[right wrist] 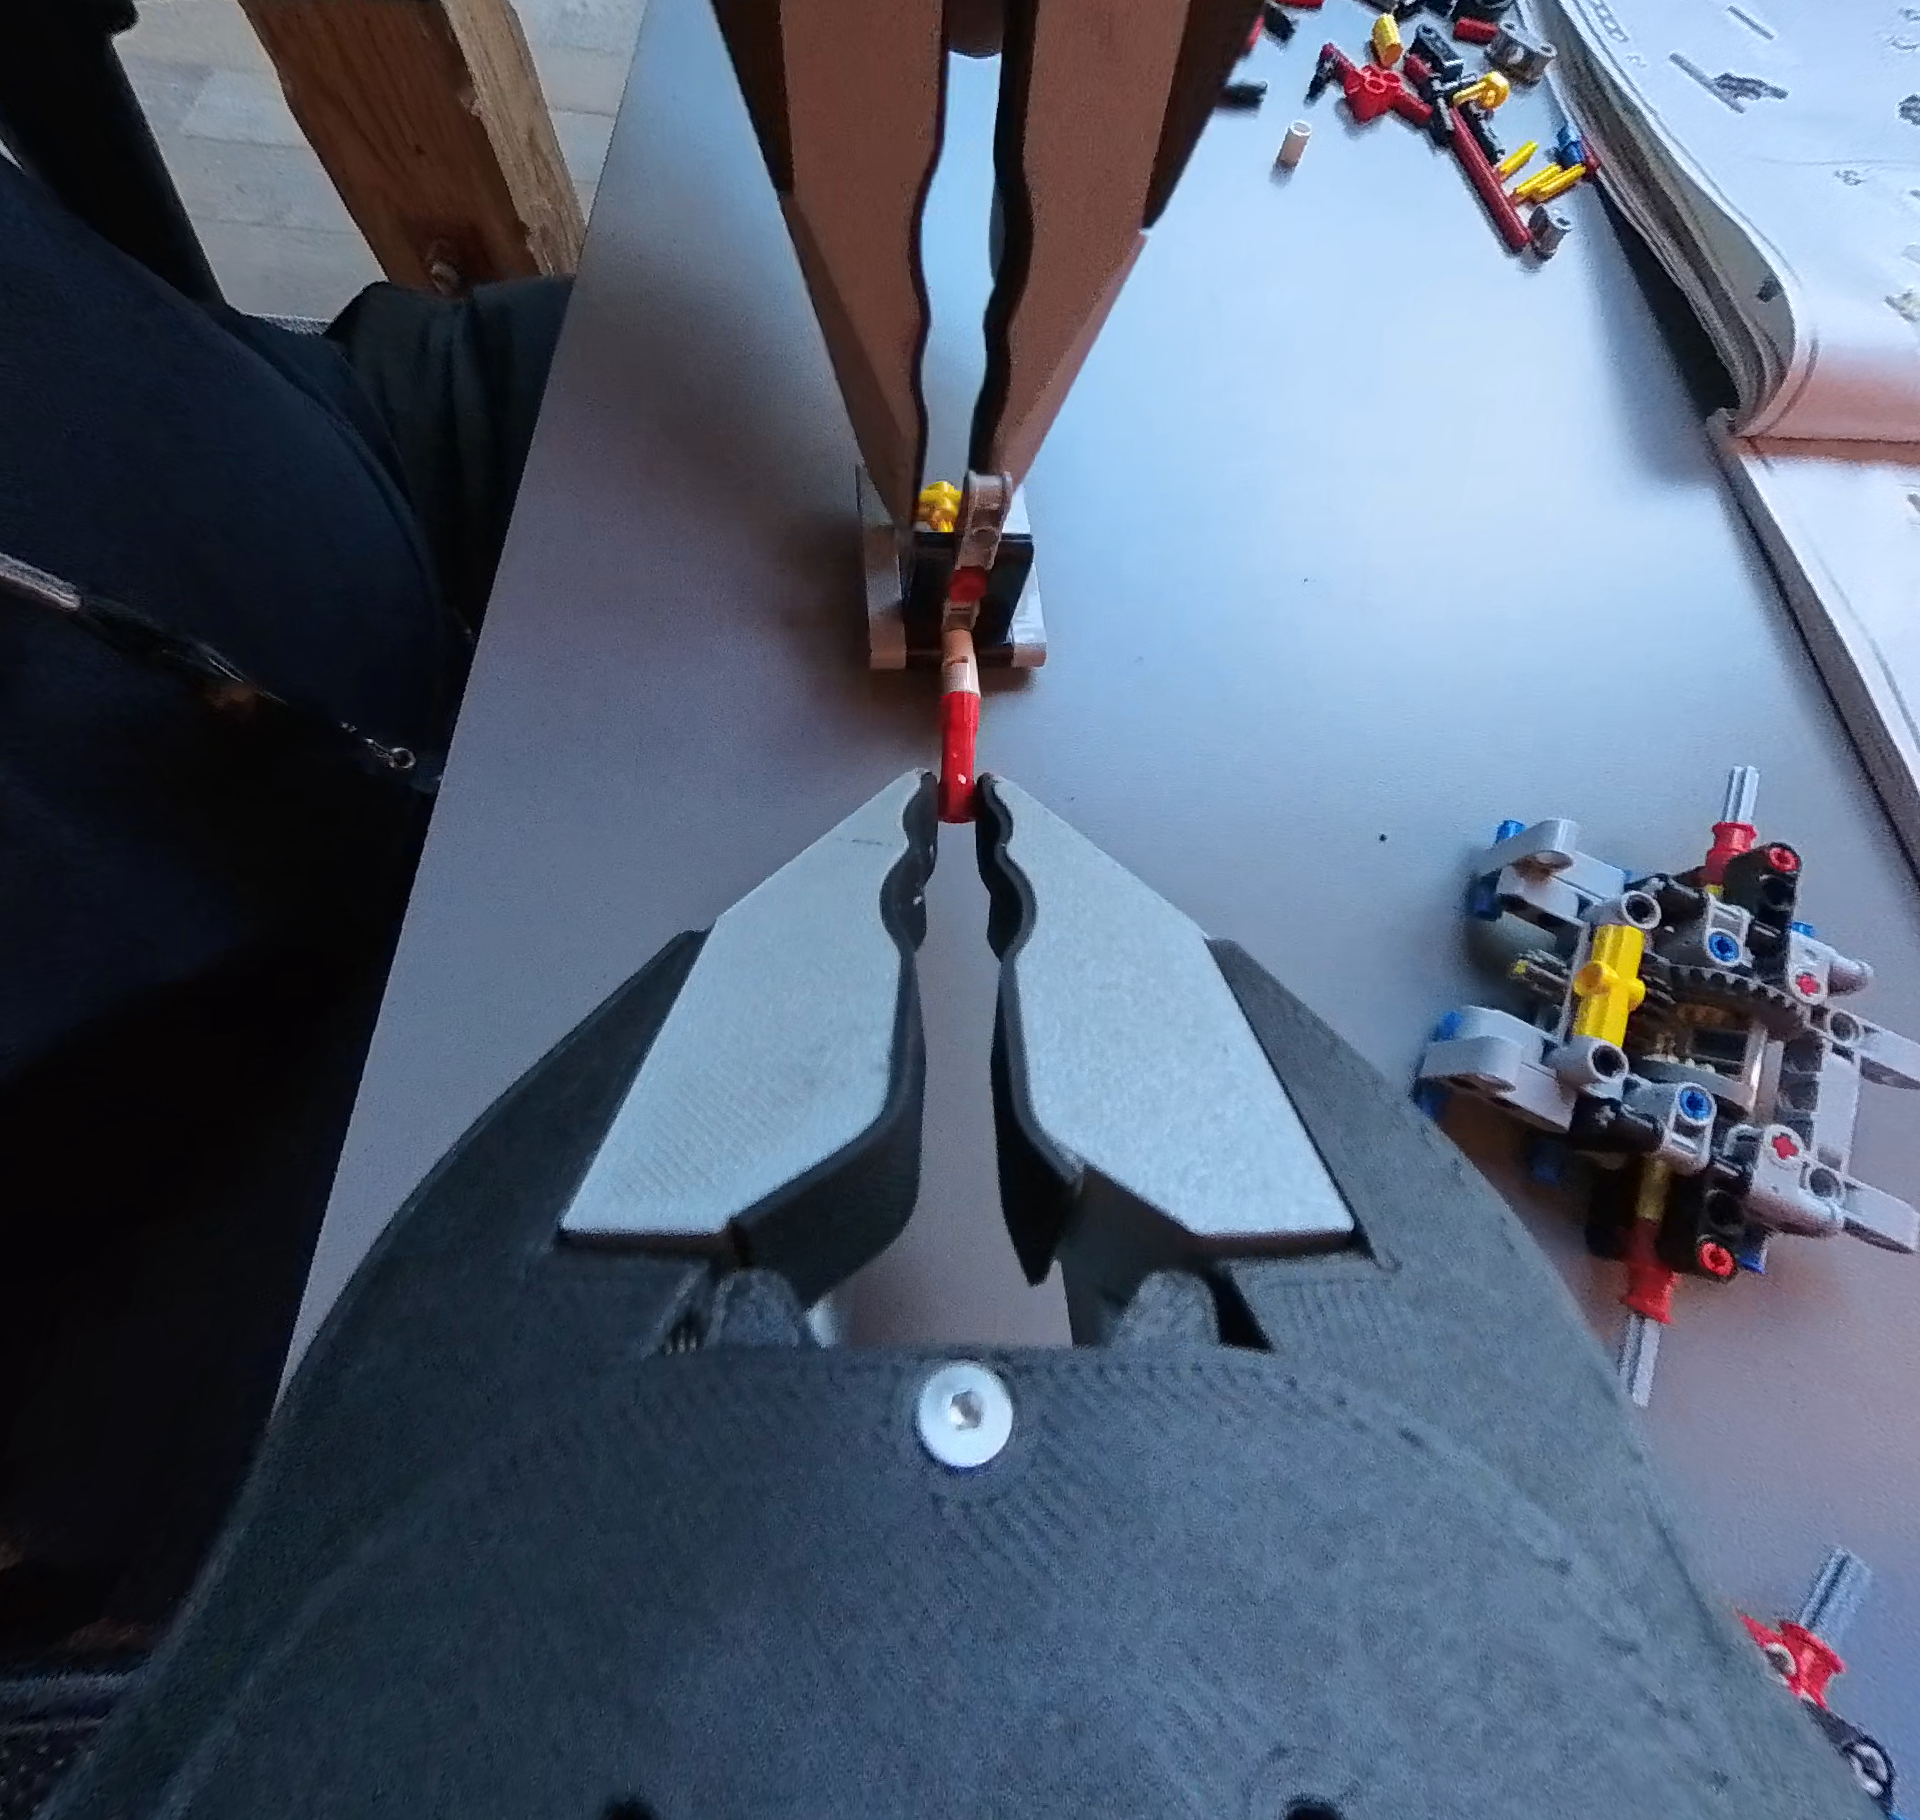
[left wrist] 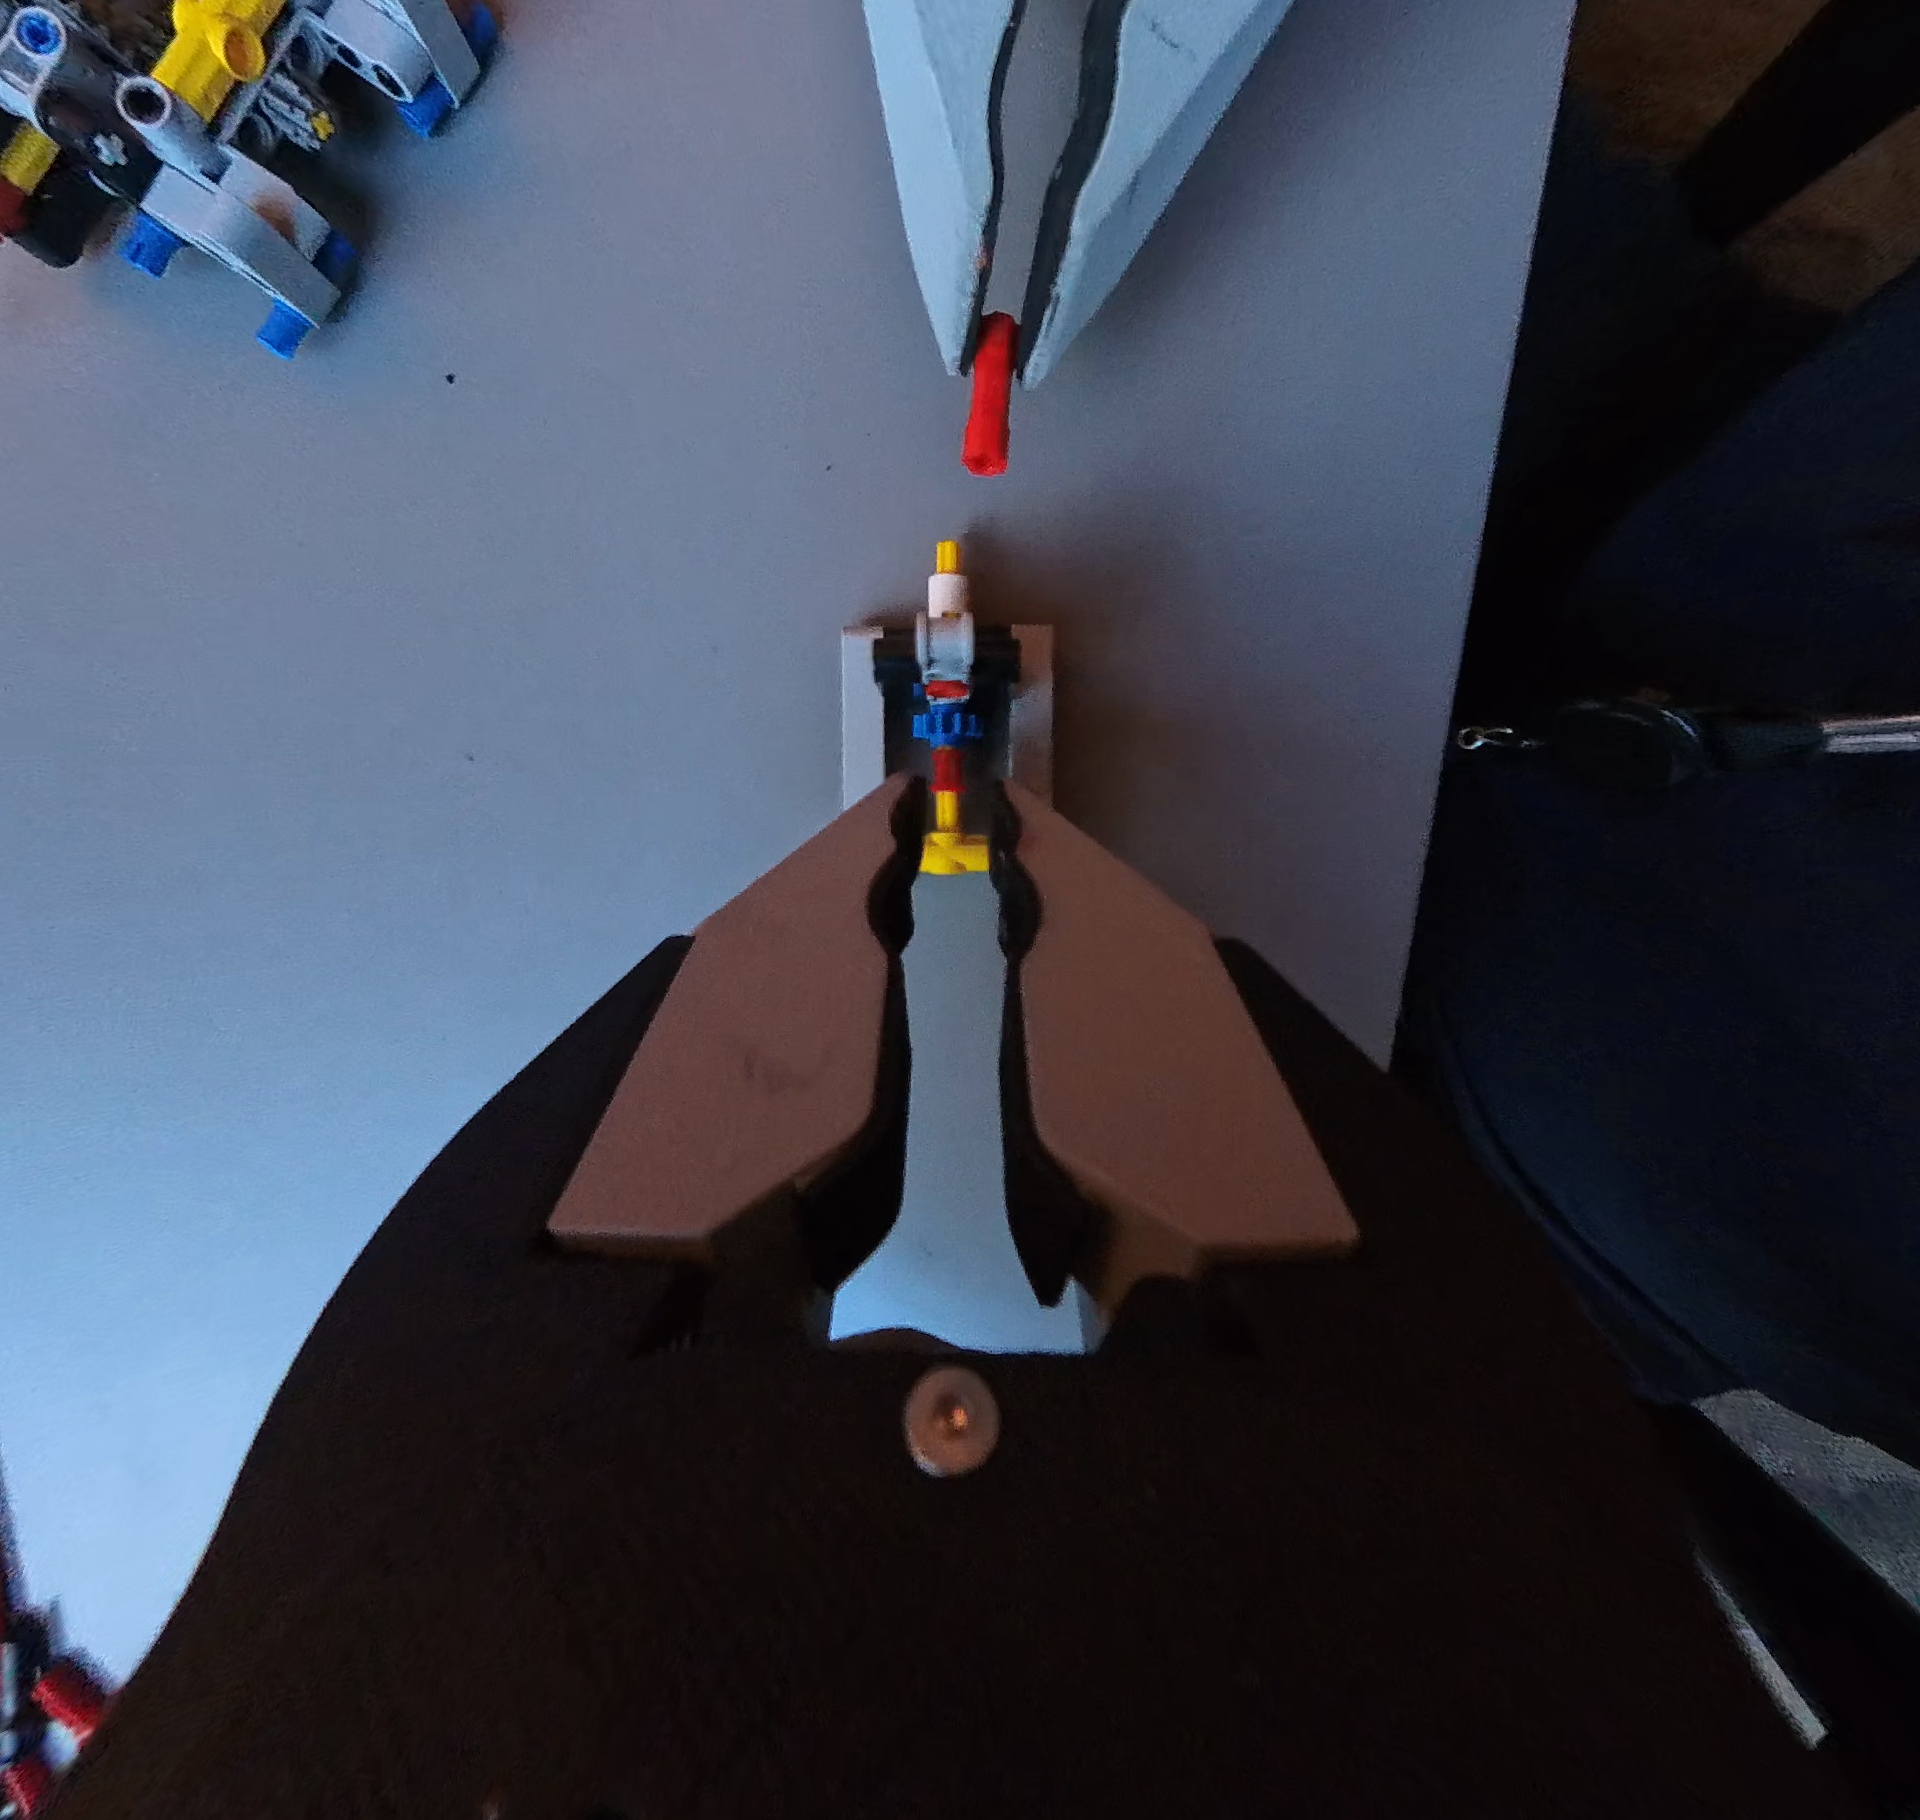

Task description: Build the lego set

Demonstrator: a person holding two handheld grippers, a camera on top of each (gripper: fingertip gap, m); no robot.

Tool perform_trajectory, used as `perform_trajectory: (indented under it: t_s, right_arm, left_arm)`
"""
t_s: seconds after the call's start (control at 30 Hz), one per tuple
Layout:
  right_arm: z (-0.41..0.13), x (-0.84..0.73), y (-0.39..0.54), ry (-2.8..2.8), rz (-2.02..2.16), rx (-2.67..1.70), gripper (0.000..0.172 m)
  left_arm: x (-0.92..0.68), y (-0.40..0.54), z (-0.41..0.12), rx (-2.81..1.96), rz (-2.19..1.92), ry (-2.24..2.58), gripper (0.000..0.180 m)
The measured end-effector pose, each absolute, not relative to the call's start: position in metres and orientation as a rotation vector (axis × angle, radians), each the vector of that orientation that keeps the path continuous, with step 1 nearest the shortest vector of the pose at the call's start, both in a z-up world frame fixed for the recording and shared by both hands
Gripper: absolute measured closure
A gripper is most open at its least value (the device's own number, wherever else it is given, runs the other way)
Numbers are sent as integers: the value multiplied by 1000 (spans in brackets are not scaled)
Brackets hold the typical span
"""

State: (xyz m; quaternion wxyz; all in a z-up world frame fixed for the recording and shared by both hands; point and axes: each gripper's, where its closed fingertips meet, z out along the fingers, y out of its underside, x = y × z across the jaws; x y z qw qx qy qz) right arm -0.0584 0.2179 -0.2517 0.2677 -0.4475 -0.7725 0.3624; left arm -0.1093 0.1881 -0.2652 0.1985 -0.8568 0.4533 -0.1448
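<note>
**Entry: items as I saw them, placed relative to the small assembly**

- Small assembly, one: a yellow axle on a grey and black base, resting on the table near its edge. Strung along the axle were one blue gear, two red bushes, one pale bush at the free end, and one yellow connector at my end.
- Left claw, one: brown fingers nearly together, with the yellow connector filling the narrow gap between the pads, so I judged it pinched.
- Right claw, one: grey fingers pressed onto the near end of the red tube.
- Red tube, one: held level, in line with the axle and just short of its free tip. The left wrist view showed a small gap there.
- Larger build, one: grey, black, yellow and blue, well apart from the assembly, further in from the table edge.
- Open booklet, one: beyond the larger build.
- Loose parts: a scatter beside the booklet, too jumbled to count.
</note>
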Motion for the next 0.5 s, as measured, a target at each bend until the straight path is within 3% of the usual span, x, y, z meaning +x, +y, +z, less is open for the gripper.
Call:
perform_trajectory:
  t_s: [0.5]
  right_arm:
    - [-266, -57, 218, -2183, 881, -1206, 168]
  left_arm:
    - [-97, 184, -266, -2432, -511, 1285, 177]
